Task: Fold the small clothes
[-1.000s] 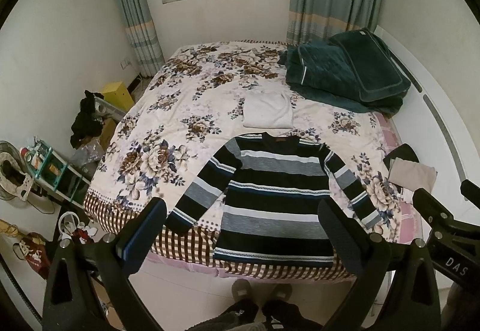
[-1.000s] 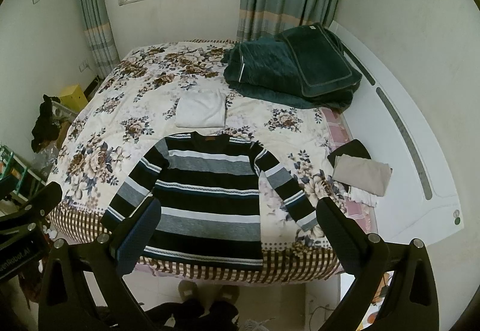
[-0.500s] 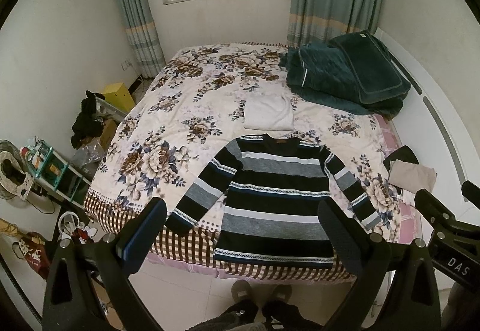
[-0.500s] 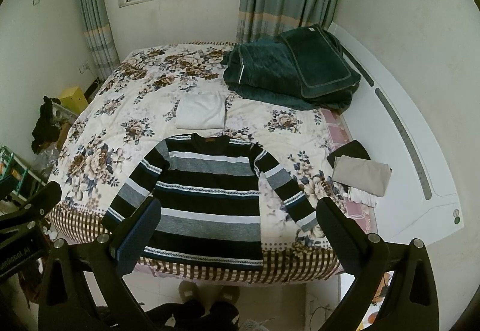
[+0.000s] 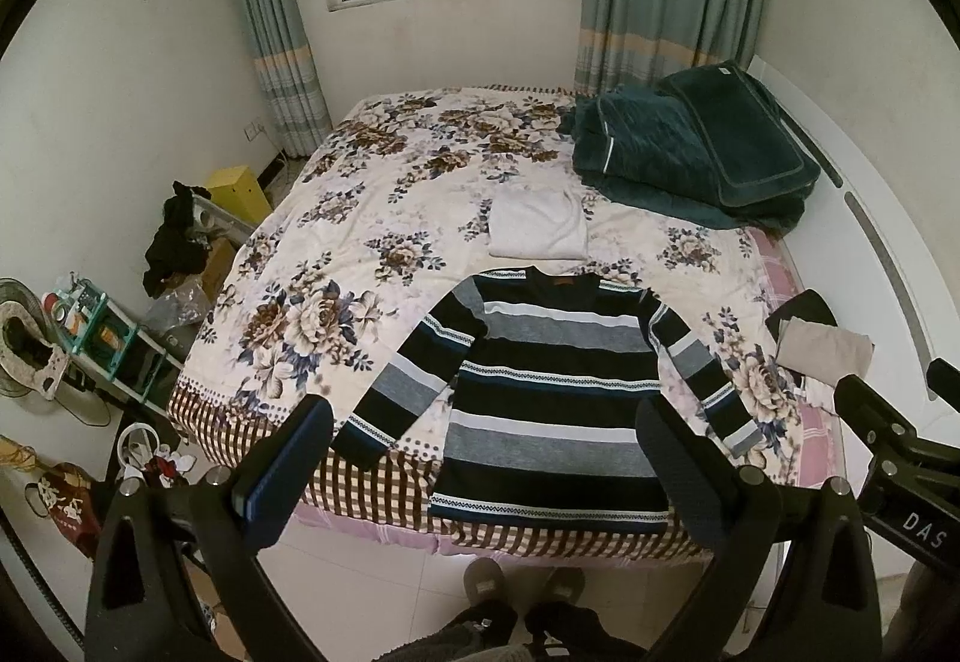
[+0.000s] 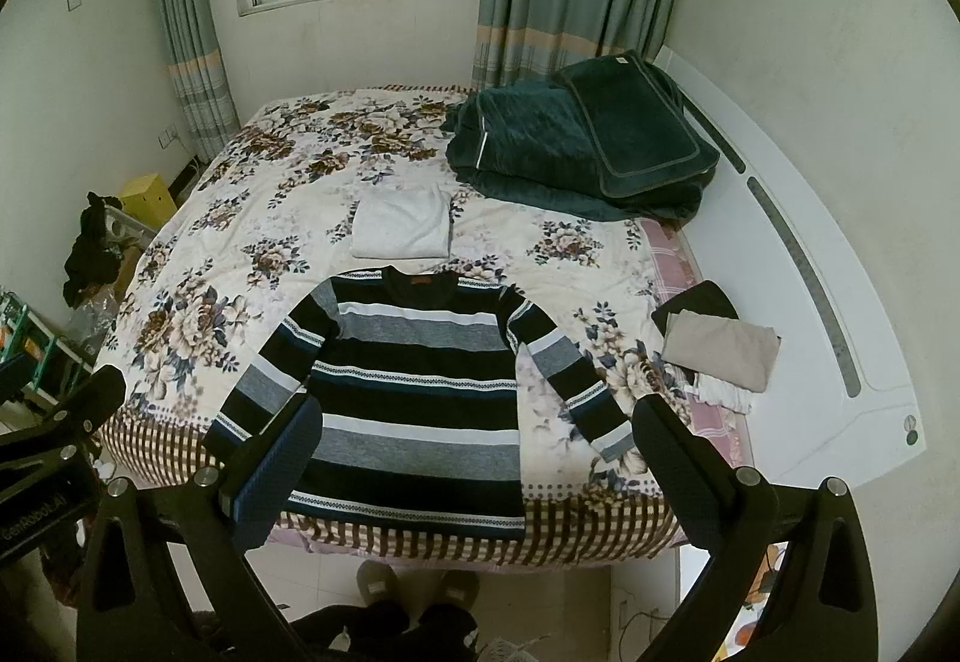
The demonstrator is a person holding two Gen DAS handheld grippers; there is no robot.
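Hovering above striped sweater (image 5: 552, 392), left gripper (image 5: 486, 473) gaping, right gripper (image 6: 477, 473) gaping

"DAS" shows on the right tool (image 5: 912, 488); "GenRobot.AI" on the left tool (image 6: 42, 470).

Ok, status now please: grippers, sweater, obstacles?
Left gripper open, right gripper open, both empty. Sweater flat on bed, unfolded. Nothing in the way.

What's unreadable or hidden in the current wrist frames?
- Striped sweater hem corners: both views, covered by the open grippers' fingers.
- Left sleeve cuff: right view, partly behind a finger.
- Dark item under the beige folded cloth: mostly covered, type unclear.
- Floor clutter: left view, too small and distorted.
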